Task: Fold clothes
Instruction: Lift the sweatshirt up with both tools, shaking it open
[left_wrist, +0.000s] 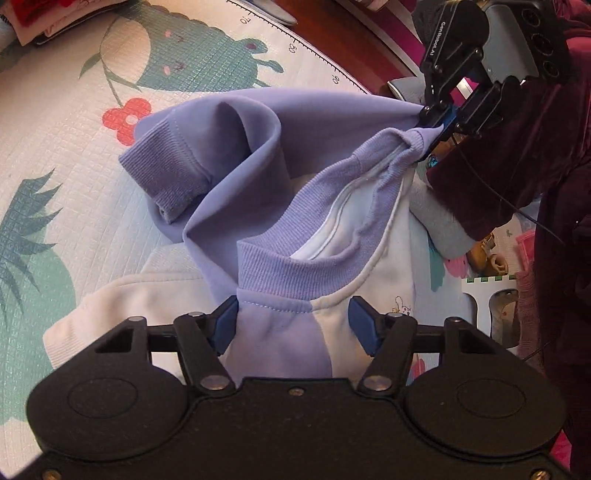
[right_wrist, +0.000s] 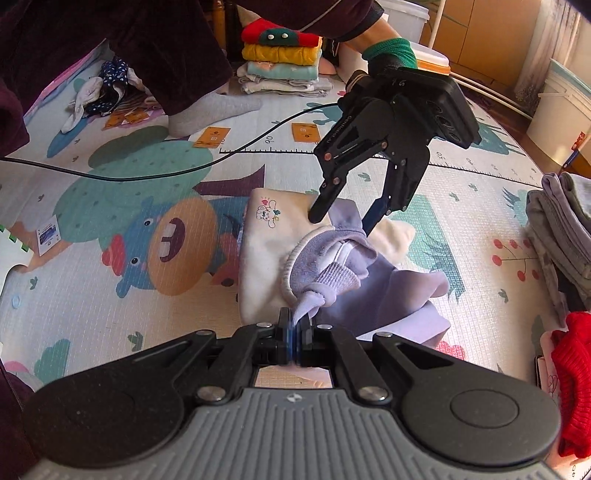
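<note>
While pinched in right hand-held gripper (right_wrist: 295, 325), sweatshirt (right_wrist: 269, 254) collar toward it; left hand-held gripper (right_wrist: 341, 218) agape.

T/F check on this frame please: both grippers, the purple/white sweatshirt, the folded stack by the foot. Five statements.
1. The right gripper is shut on the sweatshirt. True.
2. The left gripper is clamped on fabric. False: its jaws stand open, either side of the collar.
3. The sweatshirt lies on a patterned play mat. True.
4. The folded stack is topped by a grey garment. False: a red one is on top.
5. The sweatshirt is folded flat. False: it is bunched, one cuff raised.
</note>
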